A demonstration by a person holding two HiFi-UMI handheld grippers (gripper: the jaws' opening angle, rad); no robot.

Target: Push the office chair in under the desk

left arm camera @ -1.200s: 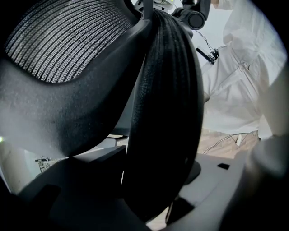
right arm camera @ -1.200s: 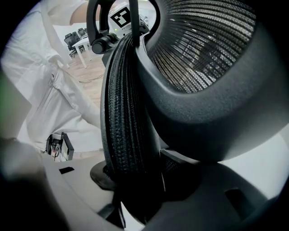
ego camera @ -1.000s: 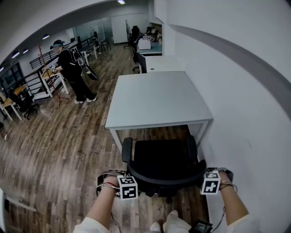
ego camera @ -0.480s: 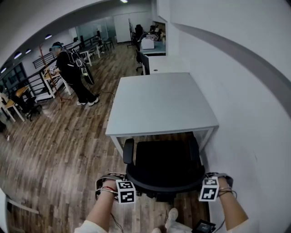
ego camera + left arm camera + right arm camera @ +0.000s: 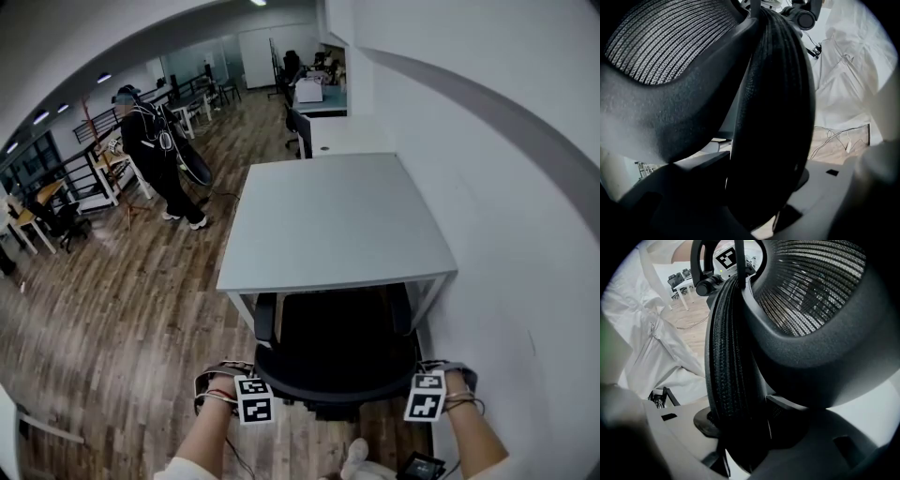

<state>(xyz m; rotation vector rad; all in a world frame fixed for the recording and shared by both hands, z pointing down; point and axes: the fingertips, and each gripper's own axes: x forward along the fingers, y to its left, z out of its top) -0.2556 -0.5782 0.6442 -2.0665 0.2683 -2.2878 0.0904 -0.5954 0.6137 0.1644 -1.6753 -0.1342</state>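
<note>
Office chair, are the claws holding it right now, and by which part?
Yes. Both hold the office chair by the top rim of its backrest: the left claw near the left end, the right claw near the right.

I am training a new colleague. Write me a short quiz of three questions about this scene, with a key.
1. True or false: the office chair stands fully under the desk.
2. What do the left tool and the right tool clamp? A) an armrest B) the top edge of the backrest C) a desk leg
3. In the head view, which side of the desk is nearest the white wall?
Key: 1 false, it is only partly under. 2 B. 3 the right side.
</note>
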